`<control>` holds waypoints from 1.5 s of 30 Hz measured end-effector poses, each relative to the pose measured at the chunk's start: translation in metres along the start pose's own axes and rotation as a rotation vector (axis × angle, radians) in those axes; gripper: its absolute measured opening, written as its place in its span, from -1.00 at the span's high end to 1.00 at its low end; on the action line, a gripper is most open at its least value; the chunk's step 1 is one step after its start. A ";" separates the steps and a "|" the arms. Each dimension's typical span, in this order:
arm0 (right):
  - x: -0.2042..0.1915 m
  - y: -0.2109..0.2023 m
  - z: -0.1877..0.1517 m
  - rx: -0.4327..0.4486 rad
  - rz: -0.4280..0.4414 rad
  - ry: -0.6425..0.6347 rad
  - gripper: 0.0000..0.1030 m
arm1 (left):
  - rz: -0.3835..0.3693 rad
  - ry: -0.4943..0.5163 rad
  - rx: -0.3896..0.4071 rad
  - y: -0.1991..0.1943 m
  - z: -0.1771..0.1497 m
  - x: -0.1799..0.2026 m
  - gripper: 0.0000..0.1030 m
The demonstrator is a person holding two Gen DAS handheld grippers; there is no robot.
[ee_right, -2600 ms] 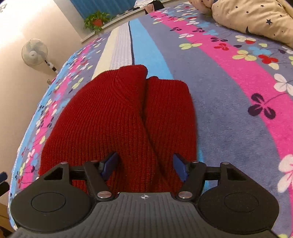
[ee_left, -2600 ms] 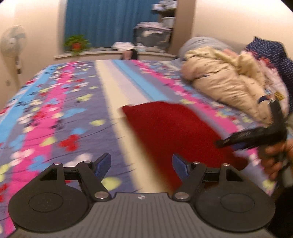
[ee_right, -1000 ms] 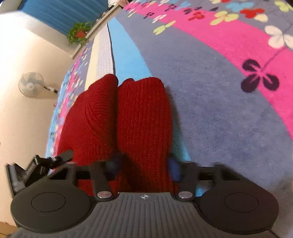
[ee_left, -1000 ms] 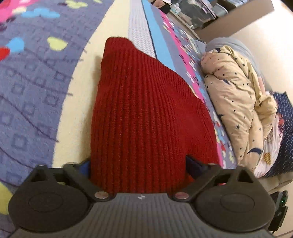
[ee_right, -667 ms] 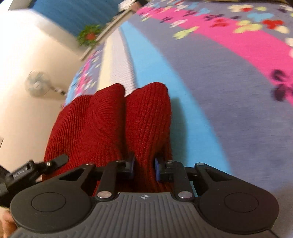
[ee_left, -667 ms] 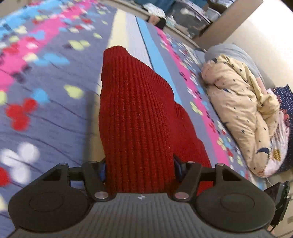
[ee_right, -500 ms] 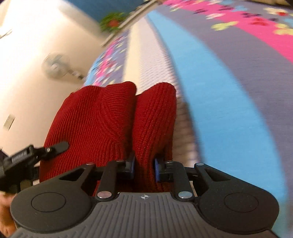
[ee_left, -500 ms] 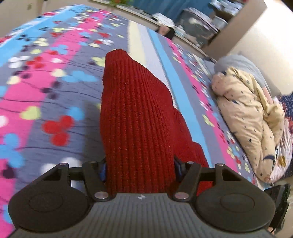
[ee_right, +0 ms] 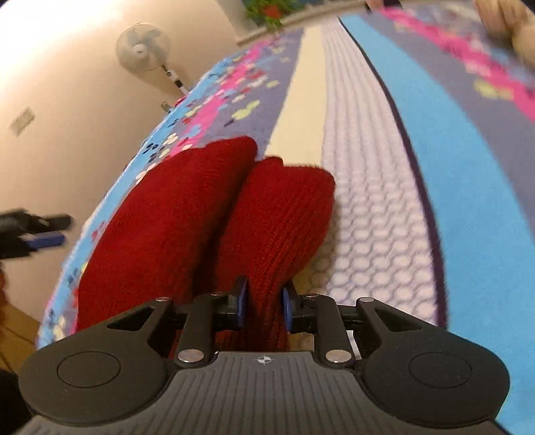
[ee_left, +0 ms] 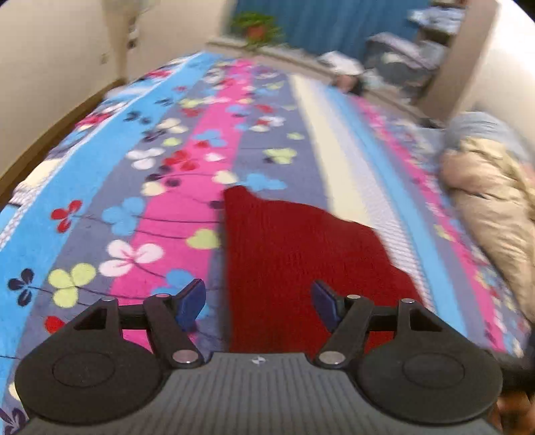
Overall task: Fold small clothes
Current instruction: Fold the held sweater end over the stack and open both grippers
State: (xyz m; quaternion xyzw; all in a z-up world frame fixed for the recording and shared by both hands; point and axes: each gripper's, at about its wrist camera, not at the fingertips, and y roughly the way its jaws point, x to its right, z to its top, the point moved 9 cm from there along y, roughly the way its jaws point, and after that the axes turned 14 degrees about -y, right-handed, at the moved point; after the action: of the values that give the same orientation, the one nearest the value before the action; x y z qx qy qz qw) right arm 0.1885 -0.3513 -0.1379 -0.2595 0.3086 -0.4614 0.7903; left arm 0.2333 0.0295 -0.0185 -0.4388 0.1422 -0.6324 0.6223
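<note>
Right tongs (ee_right: 262, 306) pinch a bunched fold of the red knit garment (ee_right: 187, 214) lying on the bed (ee_right: 367, 207), while beyond it the left tongs (ee_left: 255, 304) hang released above it, so one-sided pulling could drag the fold askew.

Red knit garment (ee_left: 301, 261) near edge hidden behind left tool (ee_left: 255, 302).

- I am in a home bedroom, over a bed with a striped, flower-printed blanket (ee_left: 160, 187).
- A star-printed quilt (ee_left: 495, 207) lies bunched beside it.
- Blue curtains (ee_left: 334, 23), a potted plant (ee_left: 255, 28) and a standing fan (ee_right: 143, 47) line the walls.
</note>
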 end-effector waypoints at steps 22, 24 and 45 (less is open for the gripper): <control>-0.031 -0.054 -0.051 -0.026 -0.282 -0.210 0.27 | 0.075 0.249 0.024 -0.011 -0.110 0.009 -0.53; -0.037 -0.076 -0.047 0.030 -0.311 -0.188 0.00 | 0.077 0.259 0.101 -0.035 -0.106 0.016 -0.83; -0.085 -0.125 -0.076 0.114 -0.360 -0.175 -0.77 | 0.151 0.080 0.174 -0.100 -0.177 0.025 -0.99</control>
State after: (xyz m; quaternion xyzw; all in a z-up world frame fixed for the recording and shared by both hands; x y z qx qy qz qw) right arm 0.0292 -0.3403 -0.0812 -0.3044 0.1607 -0.5876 0.7323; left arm 0.0415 -0.0400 -0.0378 -0.3454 0.1444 -0.6107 0.6978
